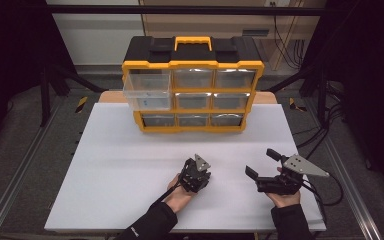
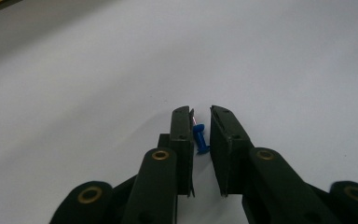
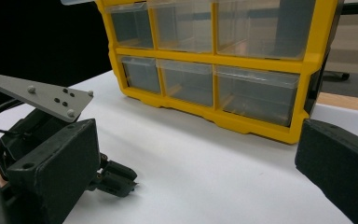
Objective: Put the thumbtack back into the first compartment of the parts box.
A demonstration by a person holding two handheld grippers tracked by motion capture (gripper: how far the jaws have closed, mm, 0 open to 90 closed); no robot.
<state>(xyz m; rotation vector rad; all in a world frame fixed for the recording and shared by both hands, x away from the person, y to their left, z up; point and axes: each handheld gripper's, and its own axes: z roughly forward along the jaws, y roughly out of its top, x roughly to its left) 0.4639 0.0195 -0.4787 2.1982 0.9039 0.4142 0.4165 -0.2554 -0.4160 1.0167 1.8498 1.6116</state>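
A yellow-and-black drawer cabinet (image 1: 192,82) stands at the far side of the white table (image 1: 110,165), its top-left drawer (image 1: 147,90) pulled out toward the person. Nearer than the cabinet, the right gripper (image 1: 265,170) rests with jaws spread wide, holding nothing. Left of it, the left gripper (image 2: 202,126) points down at the table, jaws narrowly parted around a small blue push pin (image 2: 199,139). The pin lies between them, against one jaw, its long axis roughly along the jaws, so the left hand is the nearer one to close on it.

White table (image 1: 110,170): yellow-black drawer organizer (image 1: 192,85) at far edge; small blue push pin (image 2: 199,139) lying near front.
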